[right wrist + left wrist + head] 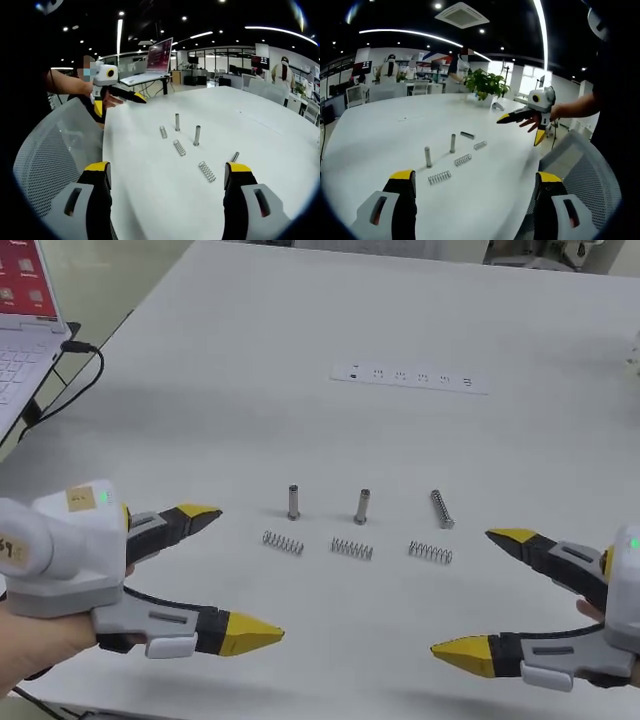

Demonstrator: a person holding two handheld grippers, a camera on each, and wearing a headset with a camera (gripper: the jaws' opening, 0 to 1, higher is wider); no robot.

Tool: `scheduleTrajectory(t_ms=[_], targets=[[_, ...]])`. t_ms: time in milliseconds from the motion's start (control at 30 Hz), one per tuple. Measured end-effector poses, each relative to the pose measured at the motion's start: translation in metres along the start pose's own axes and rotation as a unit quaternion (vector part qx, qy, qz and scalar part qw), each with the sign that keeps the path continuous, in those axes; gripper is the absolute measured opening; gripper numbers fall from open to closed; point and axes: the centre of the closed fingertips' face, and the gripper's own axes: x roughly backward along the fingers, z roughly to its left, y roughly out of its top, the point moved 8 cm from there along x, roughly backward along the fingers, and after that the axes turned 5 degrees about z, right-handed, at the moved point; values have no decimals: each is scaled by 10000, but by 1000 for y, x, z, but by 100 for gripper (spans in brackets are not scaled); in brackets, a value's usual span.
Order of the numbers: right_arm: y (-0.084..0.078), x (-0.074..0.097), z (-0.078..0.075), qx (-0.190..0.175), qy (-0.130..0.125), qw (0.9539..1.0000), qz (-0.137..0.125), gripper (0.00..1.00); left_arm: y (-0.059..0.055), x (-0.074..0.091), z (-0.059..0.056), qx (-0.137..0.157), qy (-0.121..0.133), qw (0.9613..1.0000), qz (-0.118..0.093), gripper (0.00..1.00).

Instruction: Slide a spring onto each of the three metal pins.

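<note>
**A:** What is the surface, and what room is it?

**B:** It is a wide white desk (pixel 420 300) in an open office with ceiling lamps (pixel 437 6). A flat white power strip (pixel 410 378) lies on the far part. An open white laptop (pixel 20 340) is at the left edge. In the left gripper view a green leafy plant (pixel 487 82) stands beyond the desk.

**A:** How many pieces are there?

**B:** There are three short grey metal pins (pixel 362 506) and three small coiled steel springs (pixel 352 549), in the middle of the desk. The left pin (pixel 293 502) and the middle one stand upright. The right pin (pixel 441 509) lies flat, with its long axis pointing away from the person. The springs lie flat in a row just in front of the pins, one before each and apart from it. Their long axes run from left to right.

**A:** And the tongs?

**B:** The black, yellow-tipped left tongs (pixel 247 573) and right tongs (pixel 462 591) are both spread wide and hold nothing. One is at each side of the row.
</note>
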Motion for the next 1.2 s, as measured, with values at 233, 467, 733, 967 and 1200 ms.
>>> scheduleTrajectory(t_ms=[233,467,733,967,1200], targets=[[0,-2,1,33,27,10000,43,94,1,2,0,-12,12,10000,-2,96],[-2,-3,3,57,44,9999,74,93,3,3,0,1,10,10000,-53,96],[-3,0,2,24,4,10000,52,92,3,1,-3,26,-36,10000,-75,97],[-4,2,0,-19,-23,10000,44,92,3,0,-2,15,-42,10000,-66,97],[-5,1,1,-41,-11,10000,39,92,3,-1,-1,77,-45,9999,-122,96]])
